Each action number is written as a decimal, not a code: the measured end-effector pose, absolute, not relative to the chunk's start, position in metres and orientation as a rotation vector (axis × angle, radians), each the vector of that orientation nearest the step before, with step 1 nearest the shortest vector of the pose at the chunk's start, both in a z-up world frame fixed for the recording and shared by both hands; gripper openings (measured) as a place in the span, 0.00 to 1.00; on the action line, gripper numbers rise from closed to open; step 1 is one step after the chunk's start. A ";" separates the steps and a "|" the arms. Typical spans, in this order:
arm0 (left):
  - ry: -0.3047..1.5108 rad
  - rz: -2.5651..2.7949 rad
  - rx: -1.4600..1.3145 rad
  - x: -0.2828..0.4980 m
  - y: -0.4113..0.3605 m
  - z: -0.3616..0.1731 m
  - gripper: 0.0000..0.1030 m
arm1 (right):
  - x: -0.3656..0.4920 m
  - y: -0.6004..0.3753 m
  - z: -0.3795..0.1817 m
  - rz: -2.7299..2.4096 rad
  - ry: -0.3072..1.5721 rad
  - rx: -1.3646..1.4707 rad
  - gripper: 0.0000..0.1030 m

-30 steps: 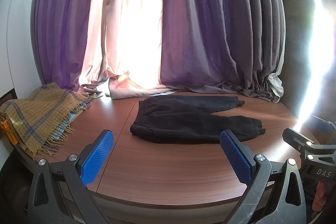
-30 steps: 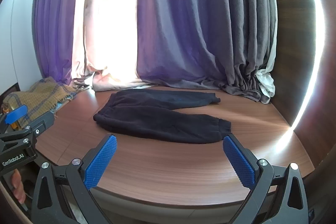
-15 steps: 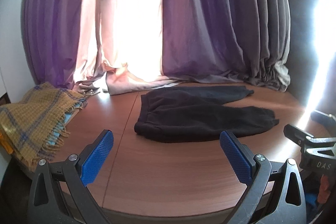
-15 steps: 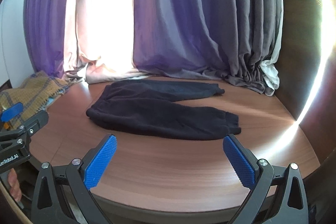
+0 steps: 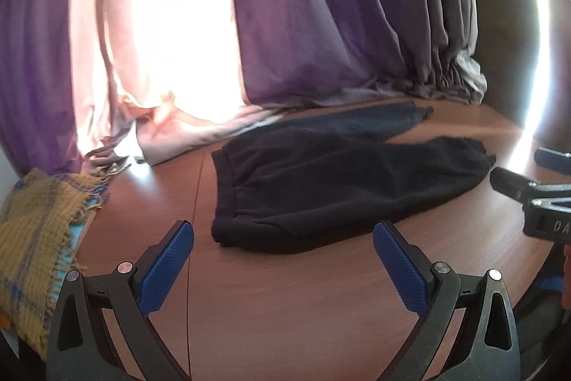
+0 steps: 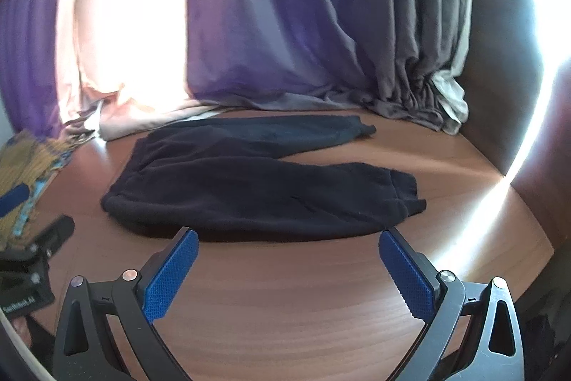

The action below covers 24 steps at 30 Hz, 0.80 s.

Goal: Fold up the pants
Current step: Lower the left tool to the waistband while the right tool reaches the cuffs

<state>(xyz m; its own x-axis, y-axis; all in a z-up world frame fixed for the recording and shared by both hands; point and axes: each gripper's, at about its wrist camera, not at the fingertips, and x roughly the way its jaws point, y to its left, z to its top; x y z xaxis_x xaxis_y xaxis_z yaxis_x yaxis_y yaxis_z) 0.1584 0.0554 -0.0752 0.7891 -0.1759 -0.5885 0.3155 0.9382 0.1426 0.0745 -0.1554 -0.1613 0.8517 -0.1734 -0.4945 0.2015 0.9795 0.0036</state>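
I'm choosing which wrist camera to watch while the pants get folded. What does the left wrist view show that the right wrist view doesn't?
Only the left wrist view shows the open left gripper up close, the waistband end of the black fleece pants nearest, and most of the yellow plaid fringed blanket. Only the right wrist view shows the open right gripper up close, and the near leg's cuff clearly. Both show the pants lying flat on the brown wooden table, legs apart, and the purple curtains.

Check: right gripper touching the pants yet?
Apart. The right wrist view shows bare table between the open right gripper and the near edge of the pants.
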 end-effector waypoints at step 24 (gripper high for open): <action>0.665 -0.373 0.574 0.222 0.000 -0.165 0.76 | 0.173 -0.167 -0.242 -0.062 0.690 -0.286 0.72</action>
<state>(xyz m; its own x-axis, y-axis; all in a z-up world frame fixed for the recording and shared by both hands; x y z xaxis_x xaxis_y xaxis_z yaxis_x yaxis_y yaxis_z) 0.2225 0.0004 -0.1654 0.7306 -0.1427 -0.6678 0.4960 0.7830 0.3754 0.1733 -0.1668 -0.2419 0.7711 -0.1510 -0.6185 -0.0374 0.9591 -0.2808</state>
